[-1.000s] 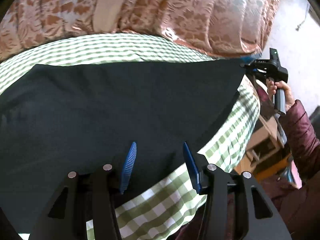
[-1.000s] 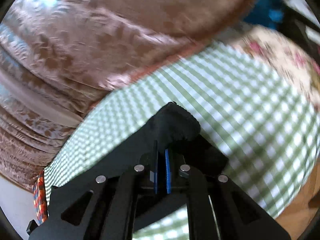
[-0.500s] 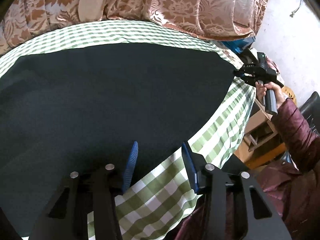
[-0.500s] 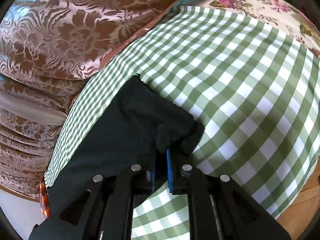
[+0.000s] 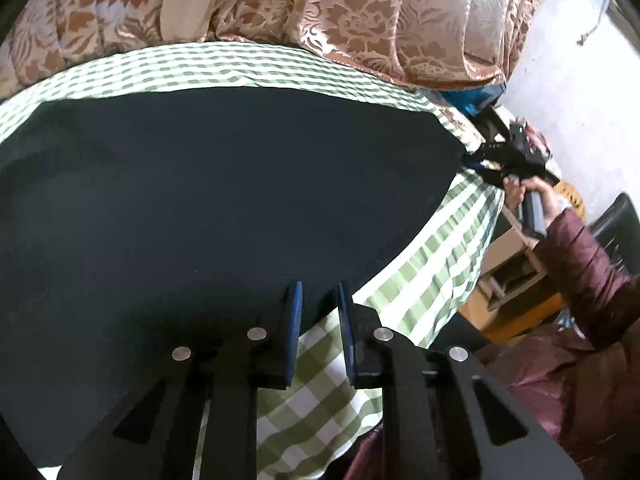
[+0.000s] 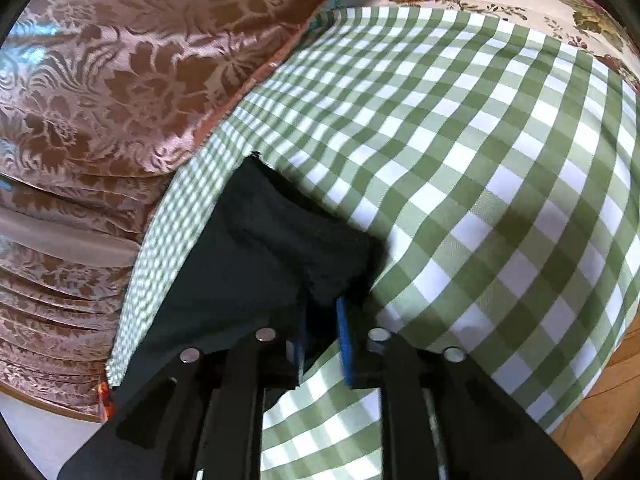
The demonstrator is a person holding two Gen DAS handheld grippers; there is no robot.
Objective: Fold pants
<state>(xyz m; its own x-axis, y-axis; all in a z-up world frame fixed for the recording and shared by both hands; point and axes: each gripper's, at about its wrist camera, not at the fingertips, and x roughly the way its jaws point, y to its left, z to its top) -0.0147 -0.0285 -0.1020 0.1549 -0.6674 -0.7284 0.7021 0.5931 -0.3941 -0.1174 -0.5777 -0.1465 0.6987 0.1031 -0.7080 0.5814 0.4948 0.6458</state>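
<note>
Left wrist: left gripper (image 5: 319, 300) closing over the pants (image 5: 224, 200) hem at six o'clock; right gripper (image 6: 322, 320) opening, pants corner between its jaws.

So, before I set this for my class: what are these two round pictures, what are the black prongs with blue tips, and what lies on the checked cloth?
There is no robot here. A person holds a two-finger gripper in each hand, and each gripper carries a wide-angle camera that looks along its fingers, which is why the pictures are round.

One picture is taken from the left gripper and the other from the right gripper. The left view also shows the person's other hand holding the right gripper at the far corner.

Dark pants lie spread flat on a green checked cloth, with a patterned brown quilt behind.

The left jaws are closing over the near edge of the pants, and a gap still shows between them. The right jaws are opening, with a corner of the pants between their tips.
</note>
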